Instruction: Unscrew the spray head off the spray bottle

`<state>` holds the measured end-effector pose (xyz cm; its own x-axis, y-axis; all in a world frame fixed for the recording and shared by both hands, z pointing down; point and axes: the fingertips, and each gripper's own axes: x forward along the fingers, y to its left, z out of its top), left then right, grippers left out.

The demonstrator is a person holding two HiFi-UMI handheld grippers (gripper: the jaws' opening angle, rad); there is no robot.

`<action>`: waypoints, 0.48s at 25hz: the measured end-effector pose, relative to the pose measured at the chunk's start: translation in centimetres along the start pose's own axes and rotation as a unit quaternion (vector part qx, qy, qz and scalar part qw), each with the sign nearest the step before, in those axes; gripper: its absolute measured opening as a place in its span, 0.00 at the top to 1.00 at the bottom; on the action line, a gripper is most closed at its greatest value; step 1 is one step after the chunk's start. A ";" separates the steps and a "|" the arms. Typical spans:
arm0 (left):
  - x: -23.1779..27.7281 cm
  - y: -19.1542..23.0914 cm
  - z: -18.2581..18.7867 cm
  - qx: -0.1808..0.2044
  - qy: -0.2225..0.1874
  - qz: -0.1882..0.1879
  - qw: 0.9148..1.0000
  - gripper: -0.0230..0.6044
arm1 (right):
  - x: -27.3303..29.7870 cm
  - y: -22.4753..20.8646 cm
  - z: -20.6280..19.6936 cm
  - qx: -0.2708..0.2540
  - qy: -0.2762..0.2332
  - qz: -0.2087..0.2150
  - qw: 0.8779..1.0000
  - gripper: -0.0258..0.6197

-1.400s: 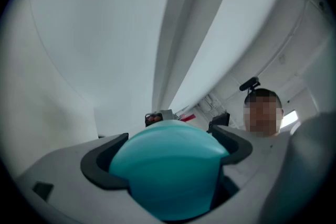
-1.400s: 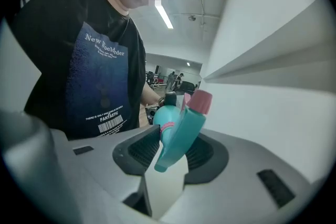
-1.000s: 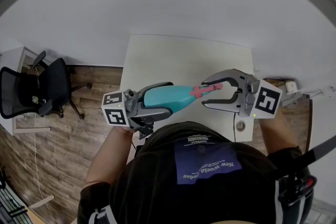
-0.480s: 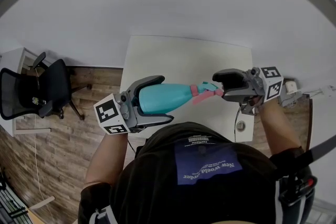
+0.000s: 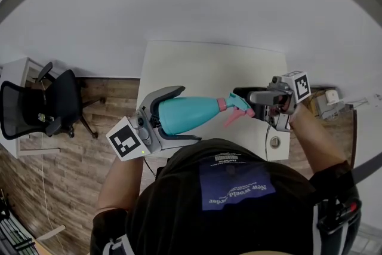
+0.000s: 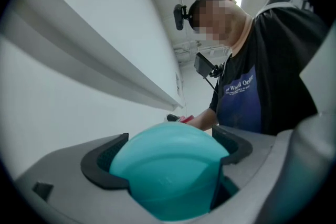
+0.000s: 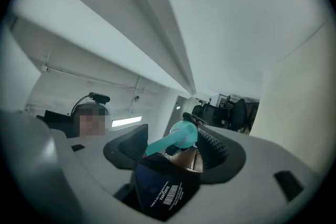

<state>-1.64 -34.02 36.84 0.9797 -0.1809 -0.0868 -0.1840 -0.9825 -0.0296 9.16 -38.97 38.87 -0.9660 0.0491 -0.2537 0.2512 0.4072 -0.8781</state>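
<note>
Bottle: held level in the air over the near edge of the counter, close in front of the person. Clamped round the fat base by left gripper, fingers pressing on both sides, likely to stop the body spinning while the top gets turned. Spray head aimed straight at right gripper. Fingers there spread wide, just been opening, head between them but not pinched. Reads as a let-go to reset for another twist. Head not off yet, pink collar seated on the neck.

From head view: whole layout, both grippers in line along the bottle's axis, but no read on right pad contact. From right gripper view: clear gap beside the head, so nothing gripped there. From left gripper view: only the rounded base filling the grip, pads tight on it, head barely peeking past.
</note>
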 end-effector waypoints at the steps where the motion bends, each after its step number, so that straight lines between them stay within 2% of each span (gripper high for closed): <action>1: -0.2 0.0 -0.1 0.012 0.007 -0.002 1.000 0.15 | 0.7 -0.3 -0.2 0.015 0.009 -0.002 1.000 0.54; 7: 0.0 -0.6 -0.3 0.088 0.050 -0.020 0.995 0.15 | 3.4 -0.8 -1.5 0.067 0.060 -0.008 0.996 0.54; 12: 1.0 -1.0 0.2 0.136 0.059 -0.027 0.989 0.15 | 4.8 -1.4 -2.5 0.088 0.097 -0.025 0.991 0.54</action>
<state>-0.48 -33.19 36.54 0.9881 -0.1489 0.0376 -0.1311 -0.9454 -0.2984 4.03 -37.03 39.89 -0.9664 0.2152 -0.1405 0.1935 0.2492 -0.9489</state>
